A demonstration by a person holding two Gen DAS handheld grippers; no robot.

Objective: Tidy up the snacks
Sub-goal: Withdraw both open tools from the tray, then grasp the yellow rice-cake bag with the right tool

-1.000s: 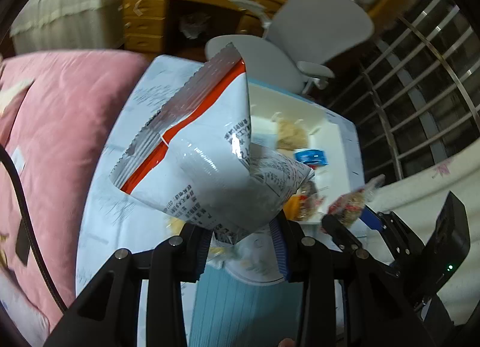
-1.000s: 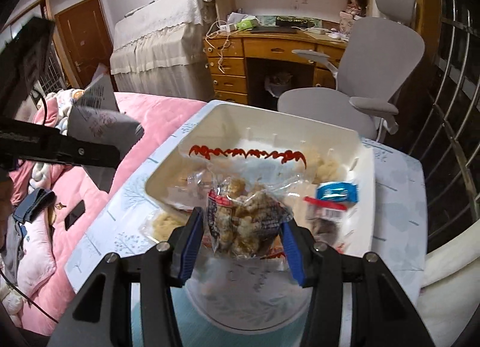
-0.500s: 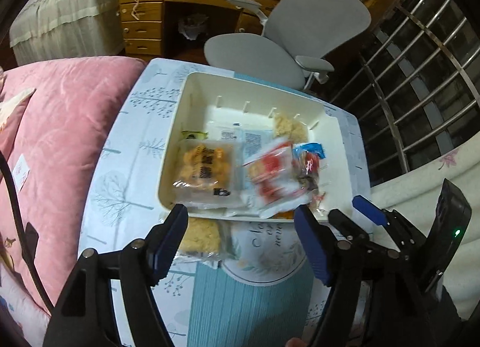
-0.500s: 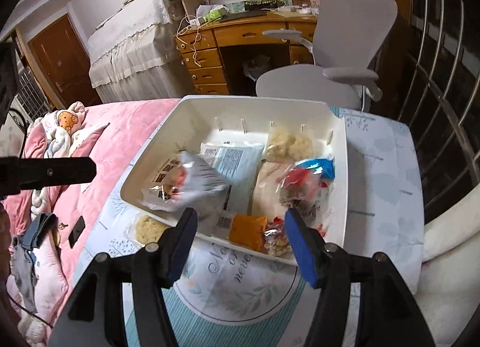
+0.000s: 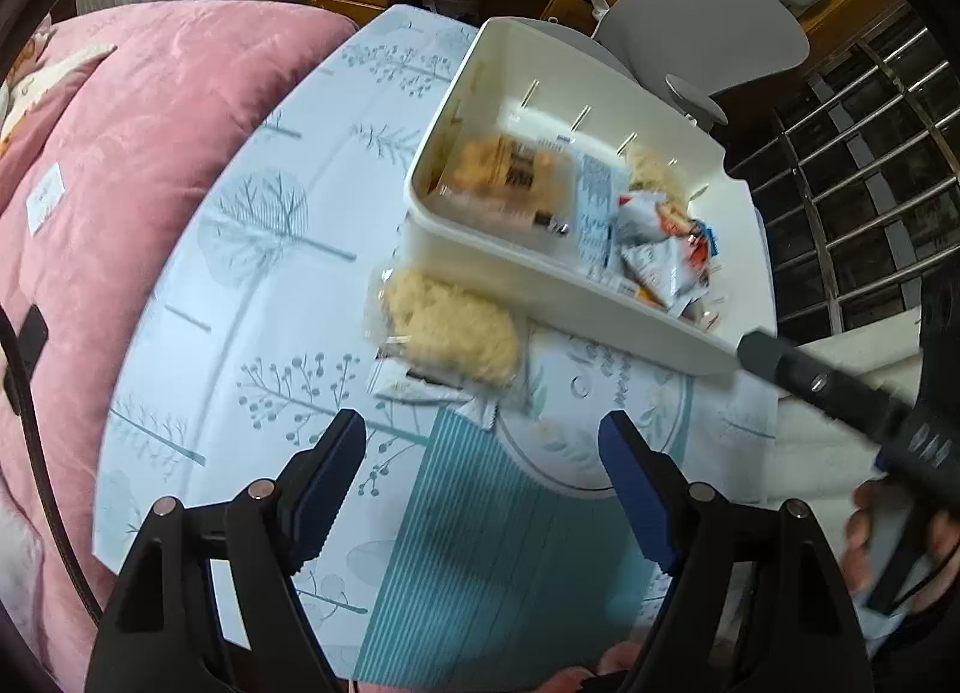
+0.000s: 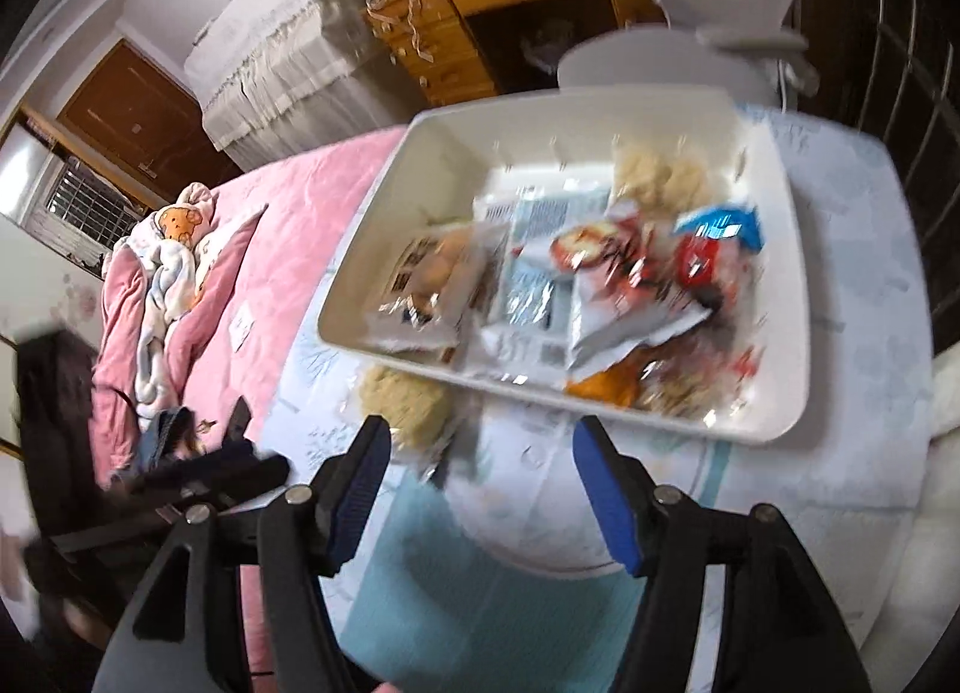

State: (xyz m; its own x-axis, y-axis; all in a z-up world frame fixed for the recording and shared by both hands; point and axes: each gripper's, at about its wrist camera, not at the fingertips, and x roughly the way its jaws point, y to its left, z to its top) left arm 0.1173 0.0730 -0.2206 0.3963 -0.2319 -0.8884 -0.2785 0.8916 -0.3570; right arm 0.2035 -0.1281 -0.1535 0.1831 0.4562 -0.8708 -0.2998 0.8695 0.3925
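A white bin sits on the bench, which is covered by a pale cloth printed with trees and a teal striped panel. Inside the bin lies a jumble of snack packets — a clear pack of orange-brown pieces at its left end, a pale blue-grey printed pack in the middle, and red, white and blue wrappers toward the right end. Motion blur hides the print on them.

One snack is outside the bin: a clear packet of pale yellow crisp pieces, lying flat on the bench, touching or just beside the bin's near wall at its left end. In the right wrist view the same packet shows just ahead of the left finger.

The left tool hangs over the cloth with its jaws wide and opening, nothing between them; the yellow packet lies just beyond its tips. The right tool is also empty, its jaws opening, tilted down toward the bin's near wall.

A pink quilt covers the bed beside the bench, and a grey office chair stands behind the bin
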